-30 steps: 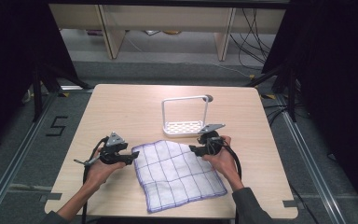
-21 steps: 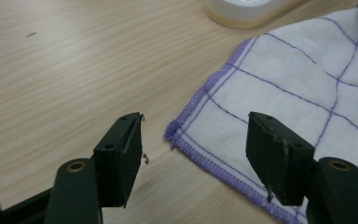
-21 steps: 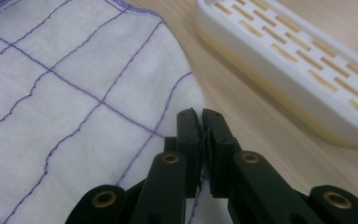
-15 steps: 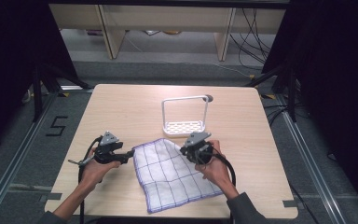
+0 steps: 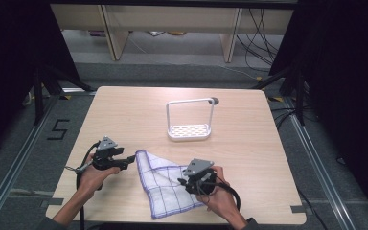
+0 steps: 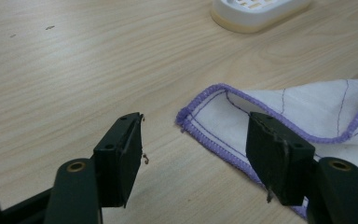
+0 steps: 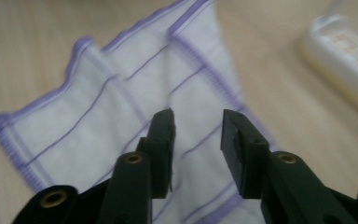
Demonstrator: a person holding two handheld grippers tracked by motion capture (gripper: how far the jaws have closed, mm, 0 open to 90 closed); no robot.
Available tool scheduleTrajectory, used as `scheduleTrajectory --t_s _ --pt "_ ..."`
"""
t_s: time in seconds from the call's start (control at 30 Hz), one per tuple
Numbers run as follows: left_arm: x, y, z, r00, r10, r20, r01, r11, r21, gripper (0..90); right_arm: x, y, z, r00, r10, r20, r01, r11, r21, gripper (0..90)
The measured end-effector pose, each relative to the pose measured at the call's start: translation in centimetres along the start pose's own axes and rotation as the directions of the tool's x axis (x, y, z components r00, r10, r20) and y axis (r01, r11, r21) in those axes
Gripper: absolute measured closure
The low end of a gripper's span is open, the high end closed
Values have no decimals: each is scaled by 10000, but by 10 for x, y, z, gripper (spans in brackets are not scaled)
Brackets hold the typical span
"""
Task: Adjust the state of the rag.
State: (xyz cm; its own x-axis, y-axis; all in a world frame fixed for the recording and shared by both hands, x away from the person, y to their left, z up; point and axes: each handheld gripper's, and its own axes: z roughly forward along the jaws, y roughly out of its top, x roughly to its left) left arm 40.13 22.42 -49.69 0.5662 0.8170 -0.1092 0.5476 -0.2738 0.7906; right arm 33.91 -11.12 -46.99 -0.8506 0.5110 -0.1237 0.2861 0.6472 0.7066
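Under the right hand-held gripper (image 5: 197, 181), jaws just opened and empty, lies the folded cloth (image 5: 165, 189): light, limp, best pinched at its stitched hem. Its corner reaches the left hand-held gripper (image 5: 128, 160), open, on the counter (image 5: 249, 143).

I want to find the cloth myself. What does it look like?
Look at the wooden table, near the edge closest to the person. Between the two hands lies a folded white cloth with thin purple checks and a purple stitched border; the white rack farther back is hard plastic.
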Motion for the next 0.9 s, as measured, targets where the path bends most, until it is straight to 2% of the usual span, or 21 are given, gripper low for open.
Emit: scheduleTrajectory --t_s 0.07,0.13,0.17,0.2,0.23,0.3,0.33,0.4,0.43,0.47,0.5,0.53,0.57,0.6,0.63,0.7,0.73,0.77,0.83,0.87,0.9 --pt "1 0 1 10000 -59 9 59 10000 4 356 -15 7 -9 9975 525 479 -511 9983 -296 585" --pt "1 0 2 10000 -87 37 87 10000 9 354 -29 8 -9 9864 1385 887 -1404 9900 156 504" --pt "1 0 2 10000 -79 43 78 10000 32 354 -36 6 -4 9795 1832 833 -1867 9817 371 494" --pt "0 -1 4 9994 -333 81 334 9992 -221 353 -40 4 -1 9746 2077 833 -2116 9765 413 490" --pt "2 0 1 10000 -55 38 55 9999 98 354 -44 2 6 9729 2171 791 -2217 9736 543 471" --pt "2 -1 3 9995 -321 27 322 9992 -221 354 -45 -3 18 9687 2429 504 -2462 9663 751 434" --pt "4 0 2 9999 -165 12 164 9999 18 353 -45 -4 22 9676 2497 383 -2522 9634 907 442" --pt "3 -1 4 9991 -434 31 435 9987 -257 350 -45 -6 30 9710 2364 346 -2389 9625 1289 475" --pt "3 -1 4 9990 -434 40 435 9988 -228 349 -45 -6 33 9726 2310 266 -2325 9643 1264 608" --pt "4 0 3 9990 -432 61 433 9990 -139 349 -44 -5 33 9759 2178 114 -2178 9705 1036 675" --pt "5 0 1 9998 -215 38 215 9998 36 349 -45 -4 33 9845 1753 57 -1752 9819 724 754" --pt "5 0 1 9997 -237 47 237 9997 20 349 -45 -2 30 9916 1291 4 -1289 9903 520 794" --pt "6 0 2 9997 -246 48 246 9997 11 349 -43 0 27 9925 1219 -126 -1213 9918 395 825" --pt "6 -1 2 9996 -269 20 269 9996 -34 349 -43 2 23 9950 1002 28 -1003 9943 352 846" --pt "6 -1 2 9998 -219 19 219 9998 42 349 -41 4 18 9939 1086 208 -1093 9934 345 856" --pt "6 -1 3 9998 -182 52 181 9998 92 349 -40 9 11 9950 983 158 -984 9951 74 861" --pt "3 -1 5 9991 -407 90 408 9991 -142 348 -42 11 7 9971 734 206 -733 9973 -73 862" --pt "5 -1 4 9999 -110 100 109 9998 143 348 -43 13 2 9968 718 349 -714 9974 -114 862" --pt "1 -1 8 9996 -219 154 220 9998 -39 347 -50 15 -5 9956 730 590 -715 9971 -278 862" --pt "1 0 9 9998 6 187 -8 9999 106 345 -55 14 -9 9939 825 734 -802 9962 -339 862" --pt "0 0 11 9998 12 209 -15 9999 144 344 -59 13 -12 9909 971 937 -942 9950 -346 862"
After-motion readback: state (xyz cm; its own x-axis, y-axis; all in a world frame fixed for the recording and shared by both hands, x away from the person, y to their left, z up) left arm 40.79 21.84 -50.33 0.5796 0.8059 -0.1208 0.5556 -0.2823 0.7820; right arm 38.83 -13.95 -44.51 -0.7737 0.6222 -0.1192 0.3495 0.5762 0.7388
